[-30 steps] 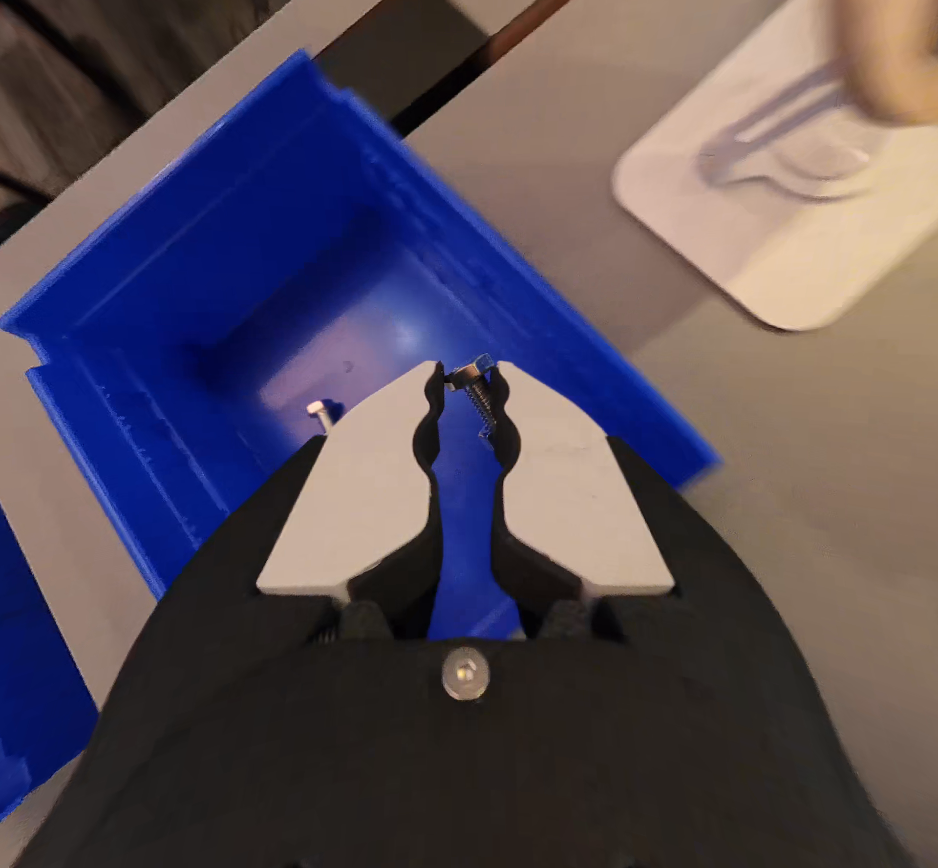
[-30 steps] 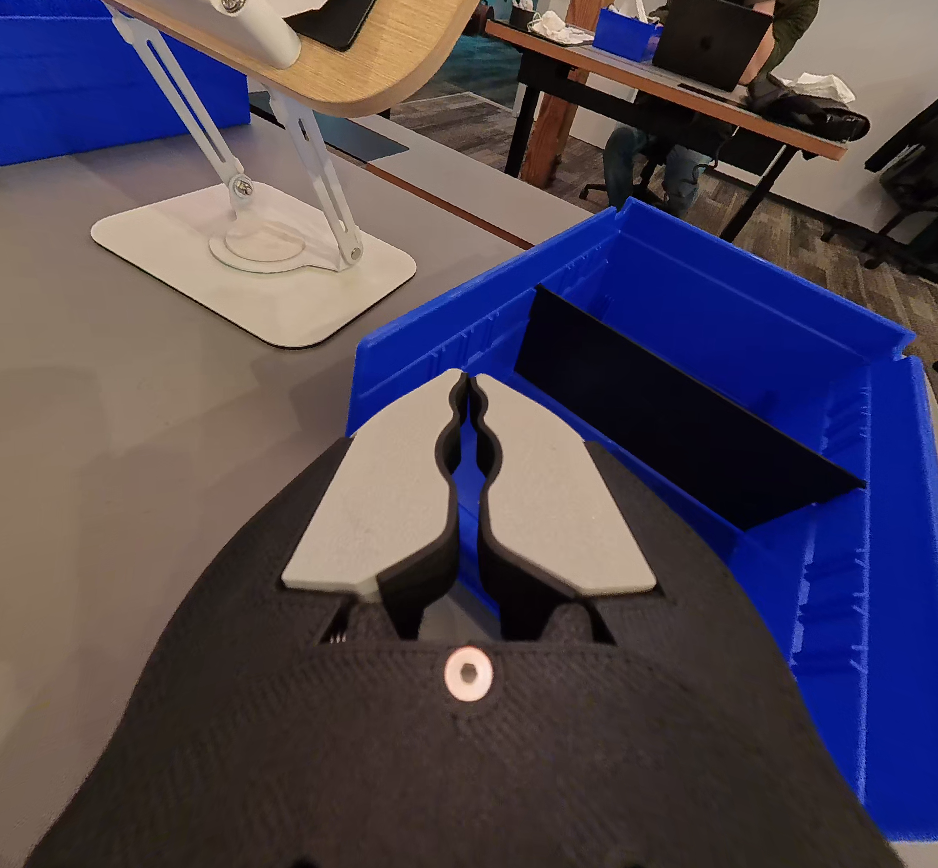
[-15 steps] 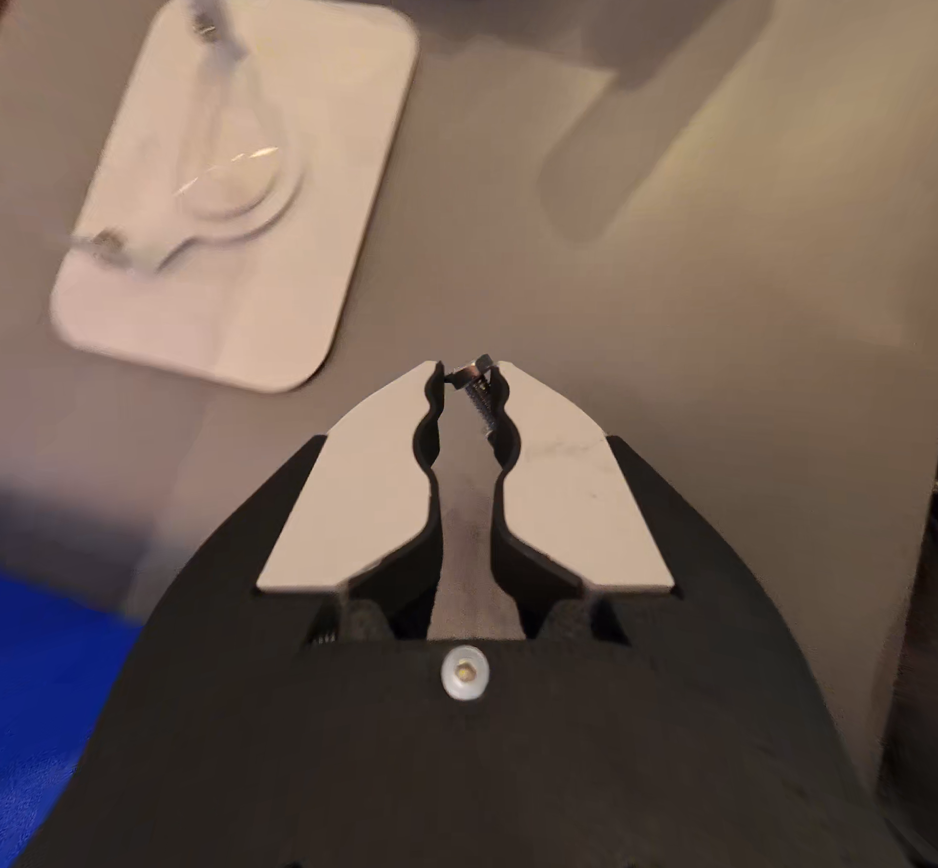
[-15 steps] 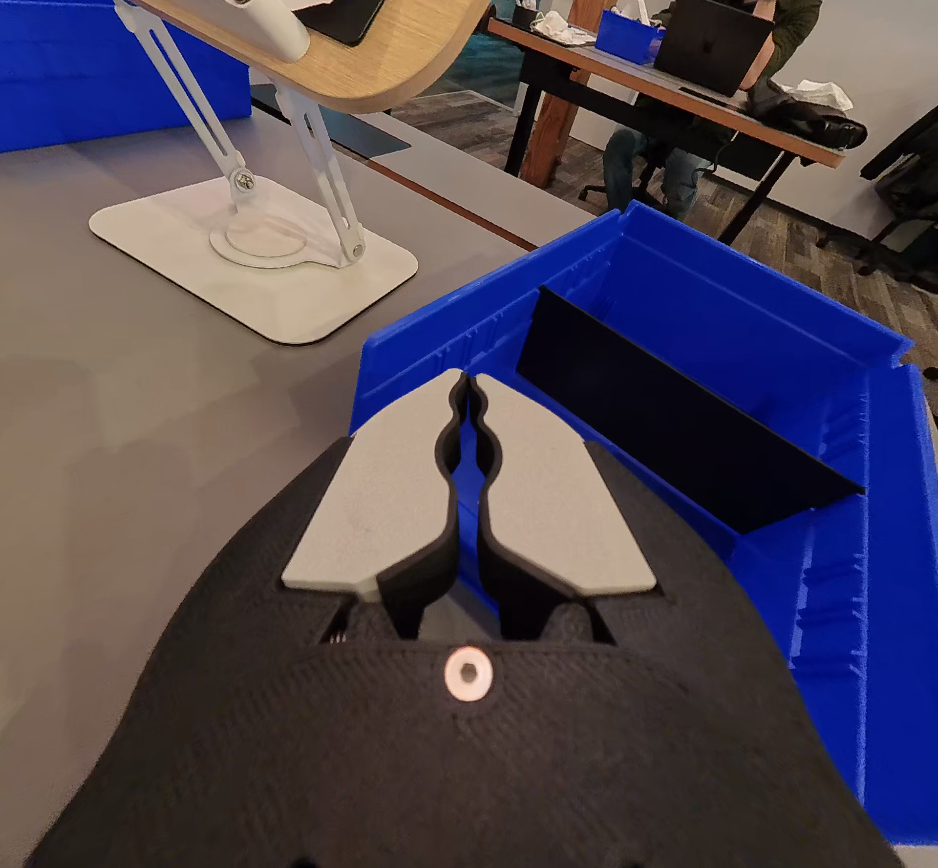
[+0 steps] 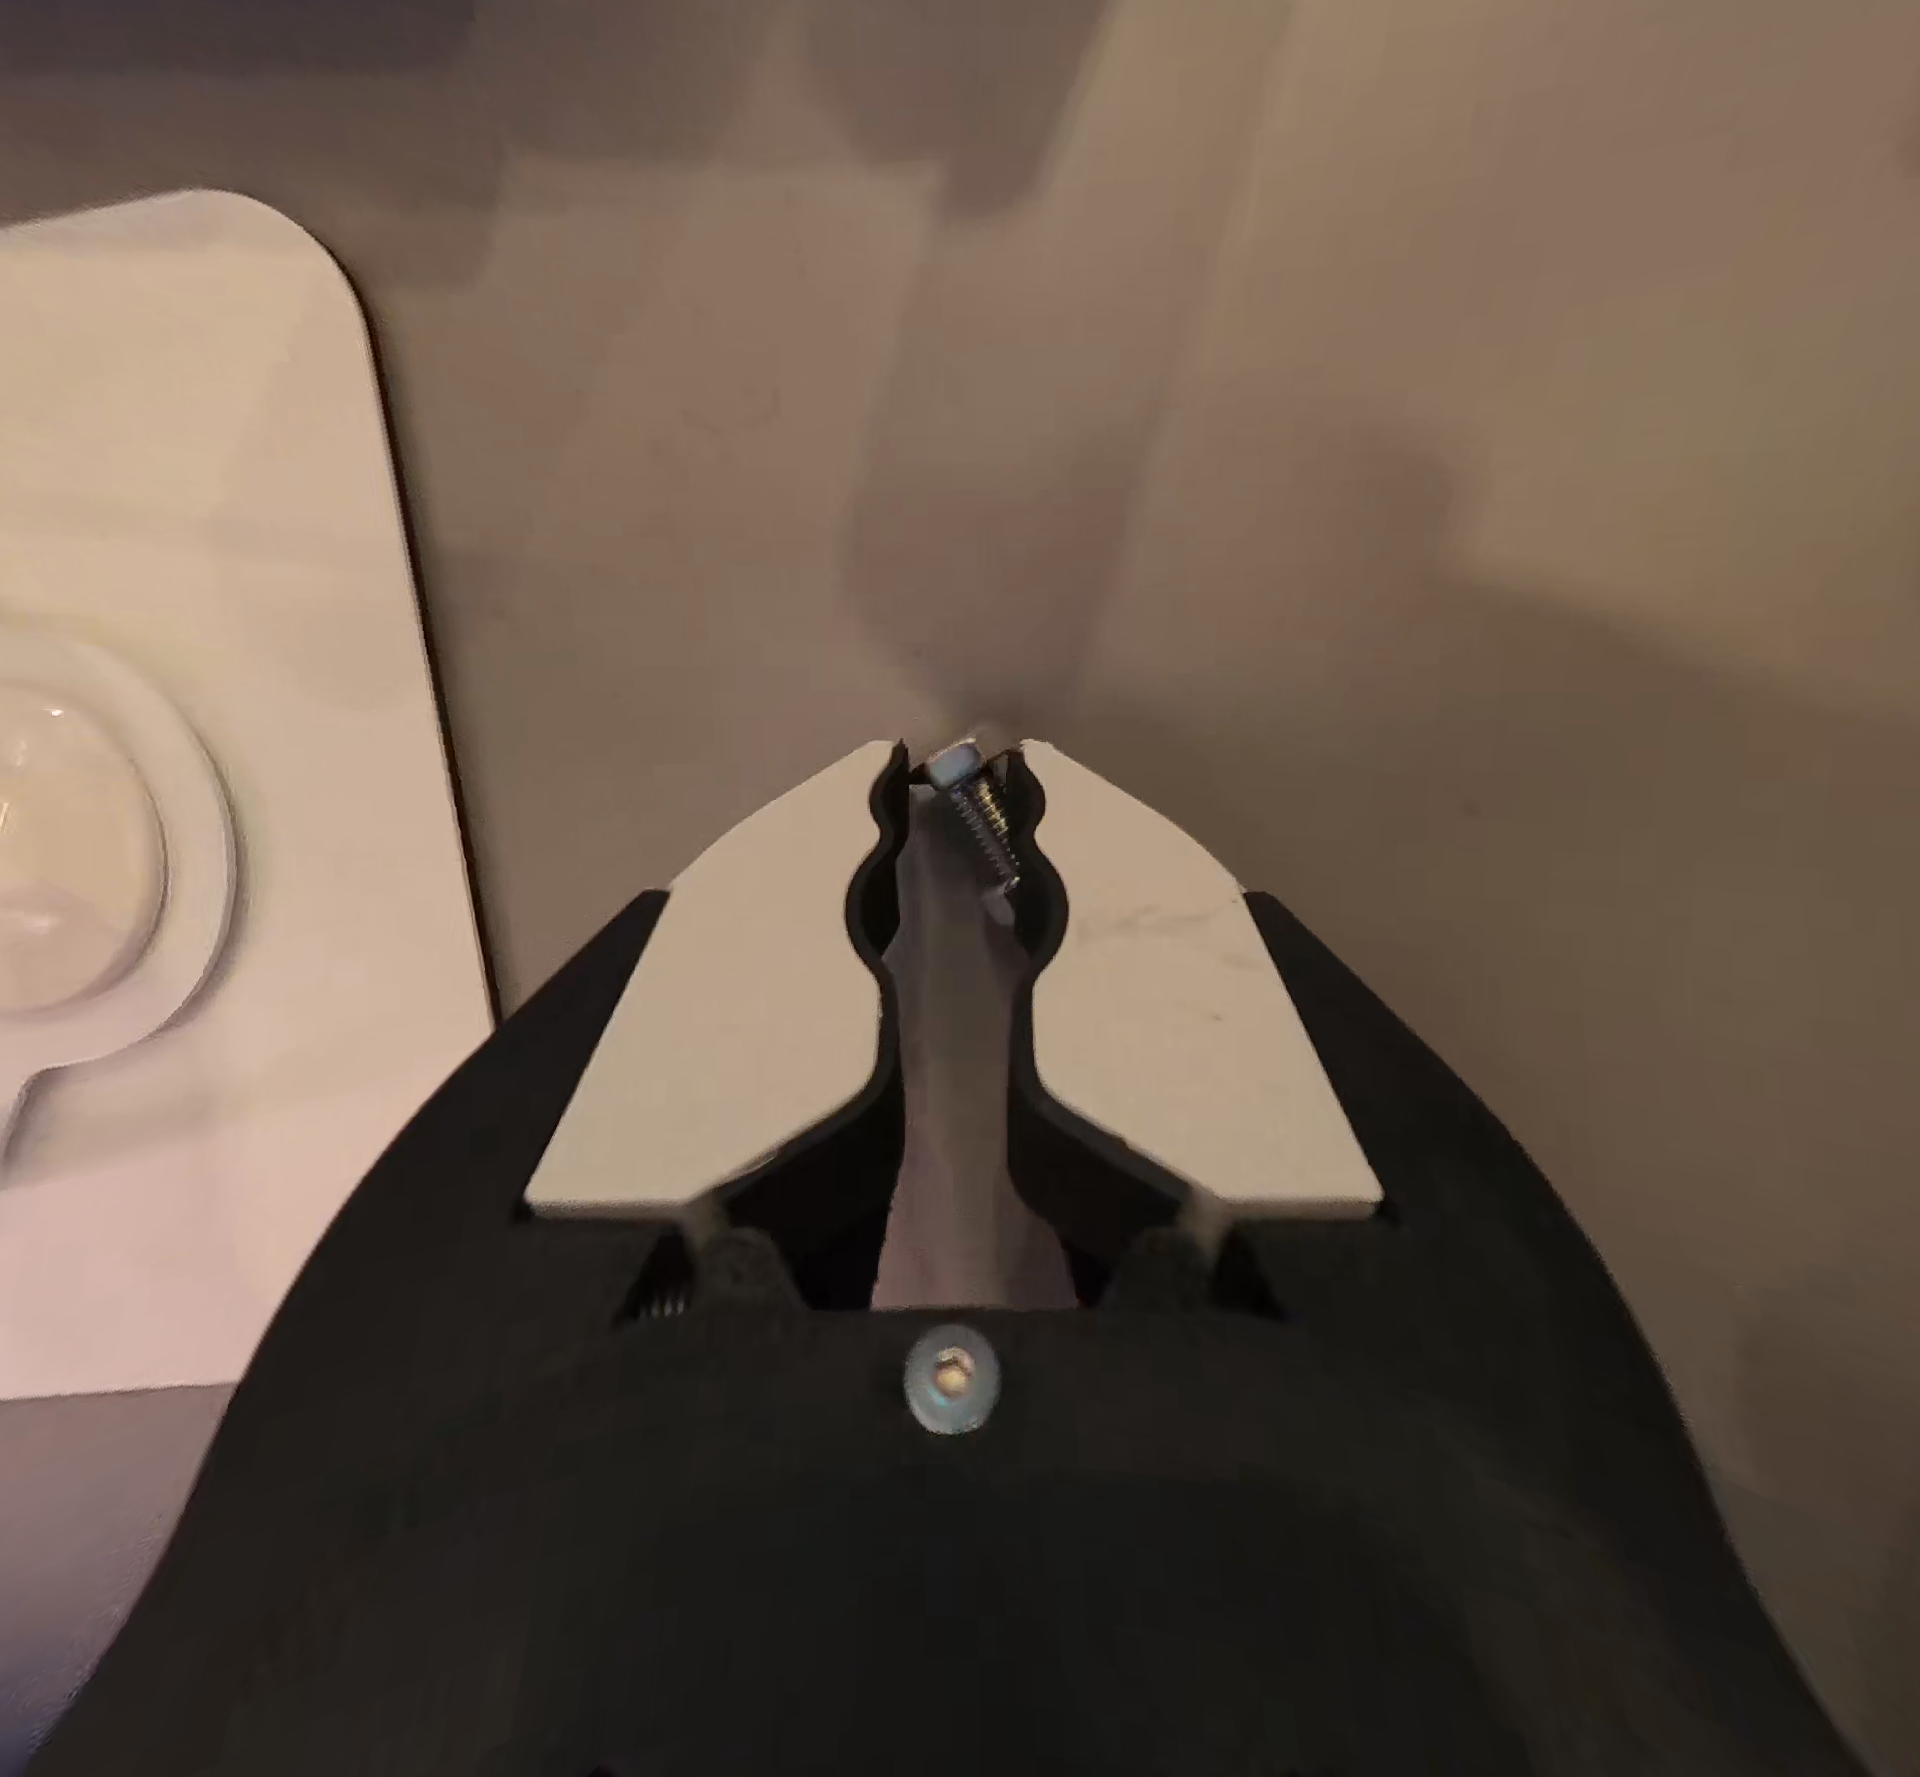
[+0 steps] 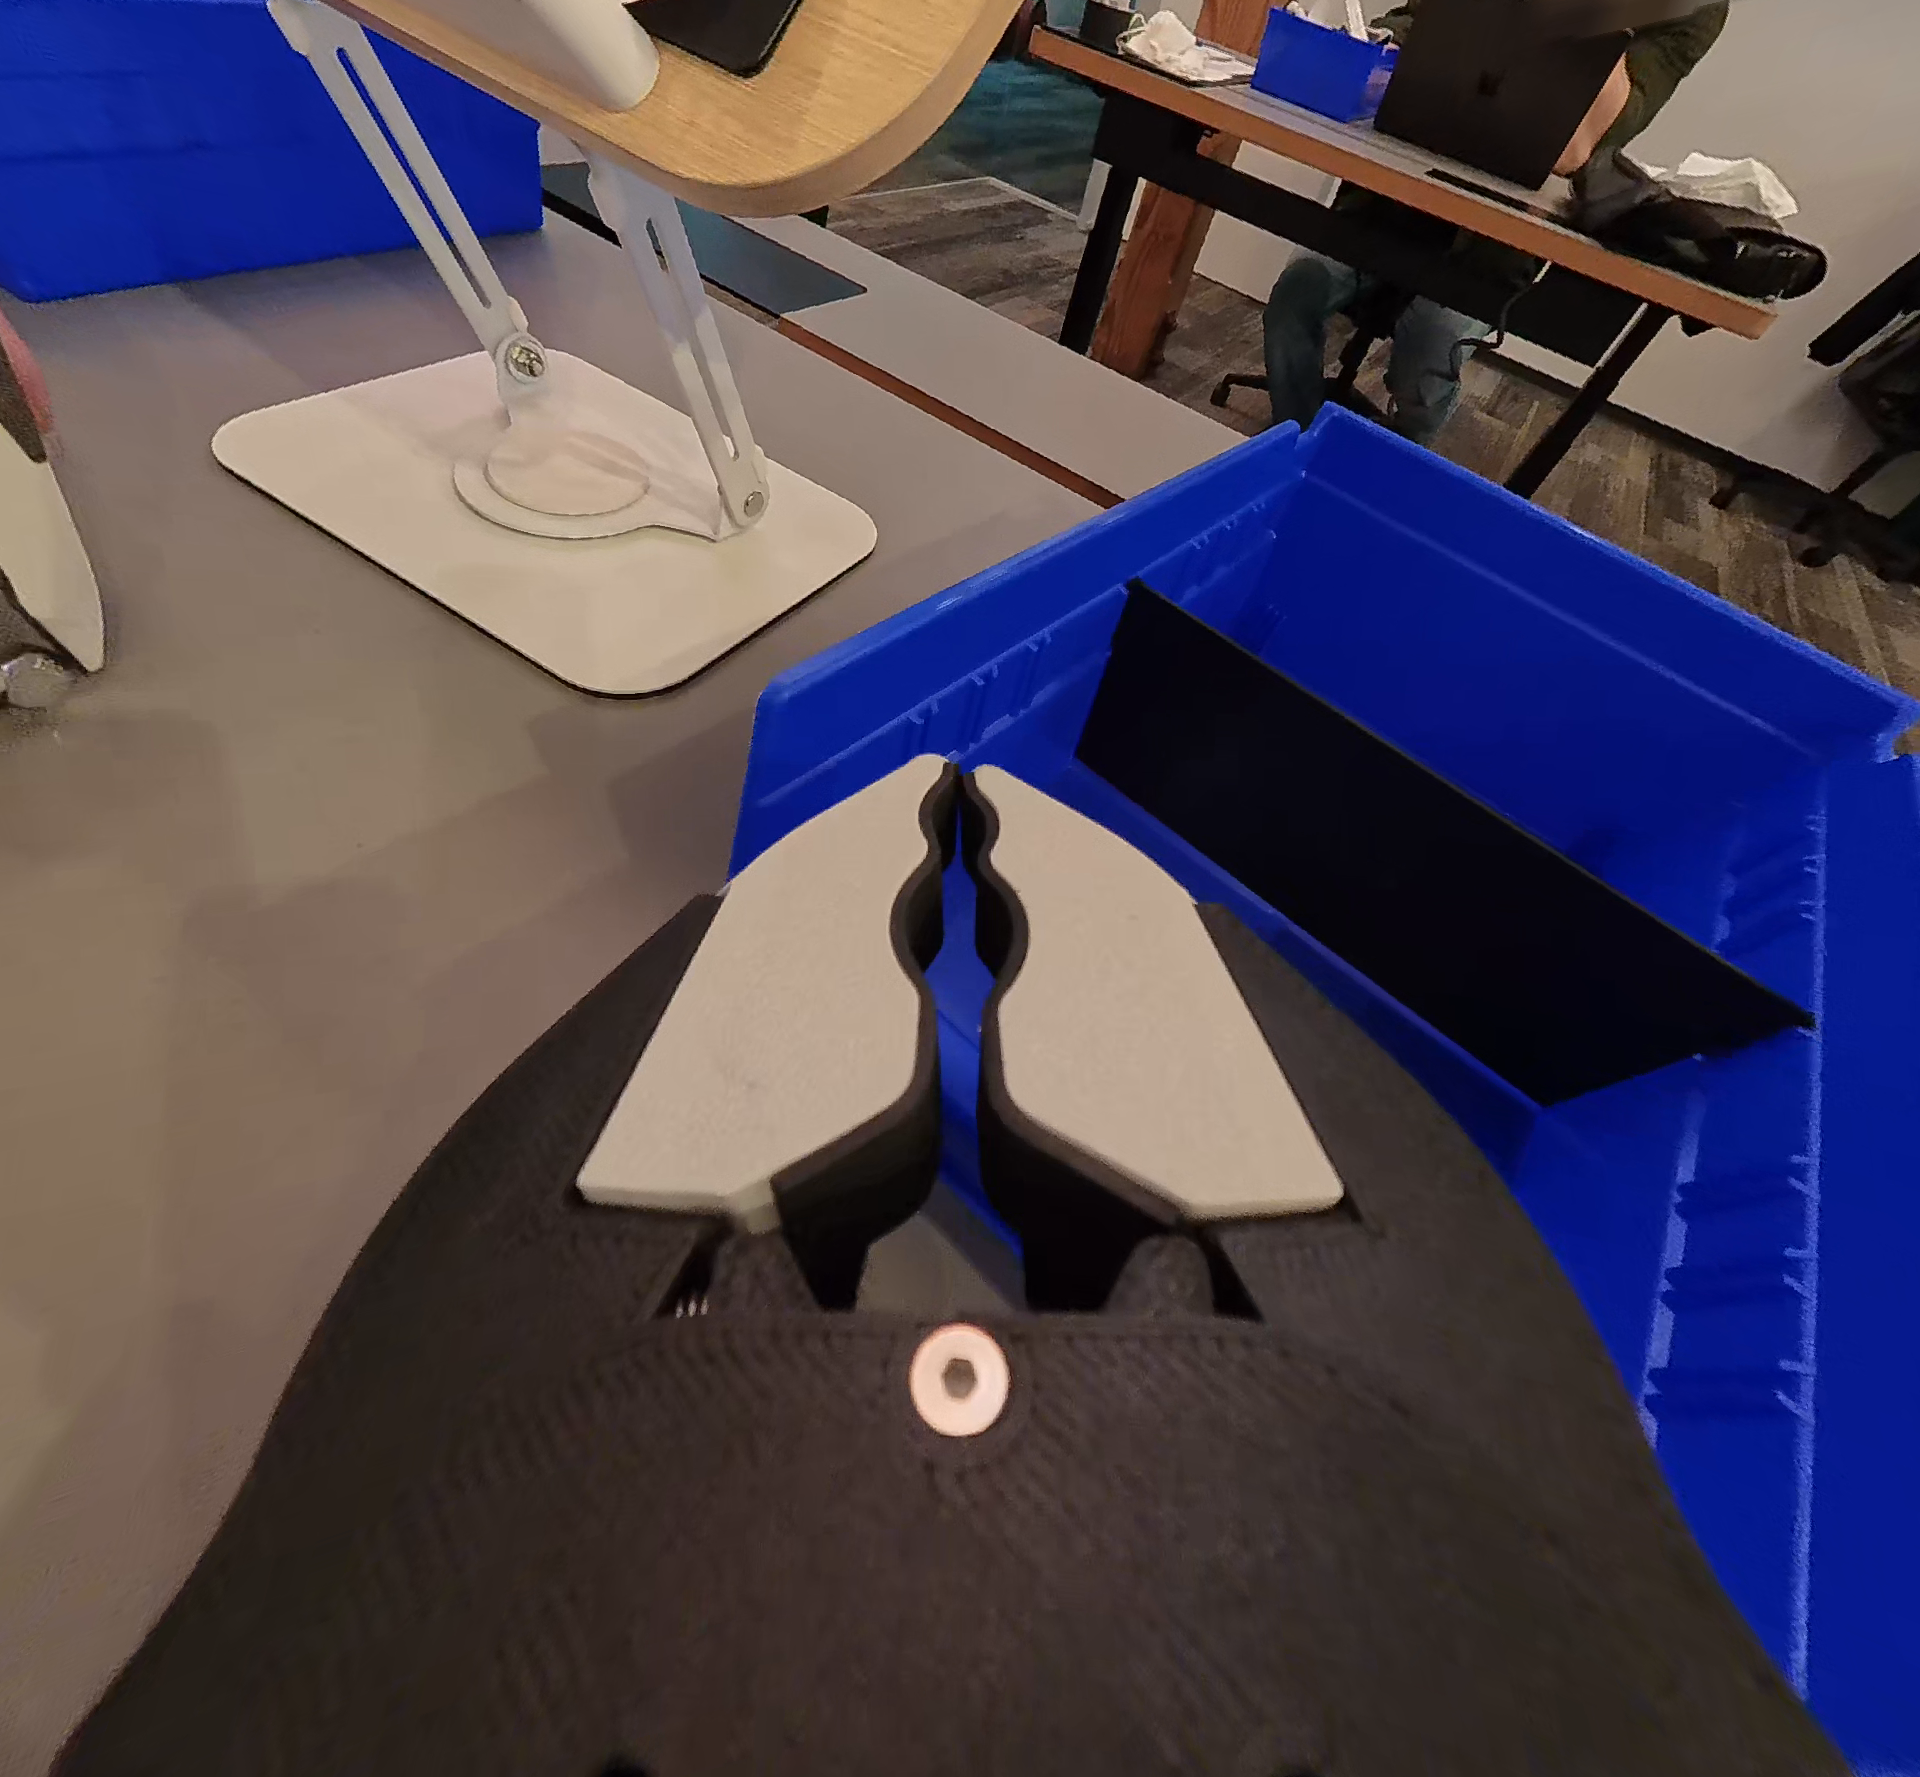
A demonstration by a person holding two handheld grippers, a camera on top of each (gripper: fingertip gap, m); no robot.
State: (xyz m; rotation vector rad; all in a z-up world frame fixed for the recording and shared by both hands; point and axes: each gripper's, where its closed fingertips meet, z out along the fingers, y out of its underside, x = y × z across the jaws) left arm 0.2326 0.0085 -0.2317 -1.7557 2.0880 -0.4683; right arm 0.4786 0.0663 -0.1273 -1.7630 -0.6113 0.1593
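My left gripper (image 5: 961,753) is shut on a small silver bolt (image 5: 979,818). The tips pinch its head end (image 5: 954,767) and the threaded shank points back between the fingers. It hovers low over the grey table (image 5: 1455,377), just right of a white stand base (image 5: 208,688). In the right wrist view, the left gripper's finger (image 6: 47,564) and the bolt (image 6: 29,683) show at the far left edge. My right gripper (image 6: 957,771) is shut with nothing between its pads. It is above the near wall of a blue bin (image 6: 1558,605) with a black divider (image 6: 1403,844).
The white base (image 6: 540,522) carries a tilted wooden board (image 6: 883,13) on two white arms. More blue bins (image 6: 208,117) stand at the back left. Beyond the table, a person sits at a desk (image 6: 1455,158) with a laptop. Across from one pair of fingers to the other is roughly 25 cm.
My left gripper has carried the bolt away from above a blue bin to the grey table beside the white base. The bolt stayed in the grasp. My right gripper has barely moved.
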